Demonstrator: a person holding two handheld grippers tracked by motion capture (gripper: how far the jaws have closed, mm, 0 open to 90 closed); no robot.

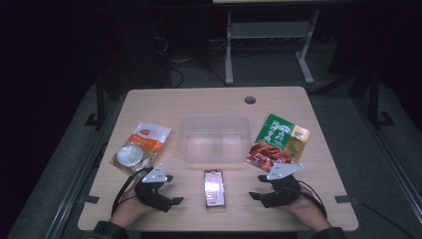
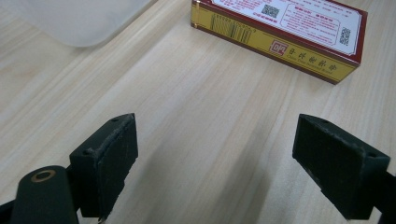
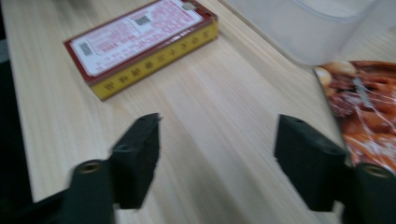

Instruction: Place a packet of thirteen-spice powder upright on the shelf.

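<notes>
1. Layout: a light wooden worktop (image 1: 278, 206) carries a clear plastic bin (image 1: 215, 138) at centre, an orange-and-white pouch (image 1: 140, 147) to its left, a green-and-red pouch (image 1: 277, 140) to its right, and a red-and-yellow box (image 1: 214, 188) lying flat just in front of the bin, between the two hands.

2. Left gripper (image 1: 169, 190): fingers (image 2: 105, 161) released, spread wide, with bare wood between them. It sits to the left of the box and apart from it.

3. Right gripper (image 1: 256, 187): fingers (image 3: 310, 163) released, nothing between them. It sits to the right of the box; the near edge of the green-and-red pouch lies just beside its outer finger. This view is blurred.

4. Judgement on the step in hand: the box is the nearest item to both grippers, so a pick of the box, probably for the bin, appears to be the work under way.

5. Recommended practice: use one gripper only; align the fingers across the box's narrow width; lower until the tips straddle both long yellow sides; close squarely at mid-length so it does not pivot.

6. Risks: a grip near one end may tilt the box; the right gripper could snag the adjacent pouch.
</notes>
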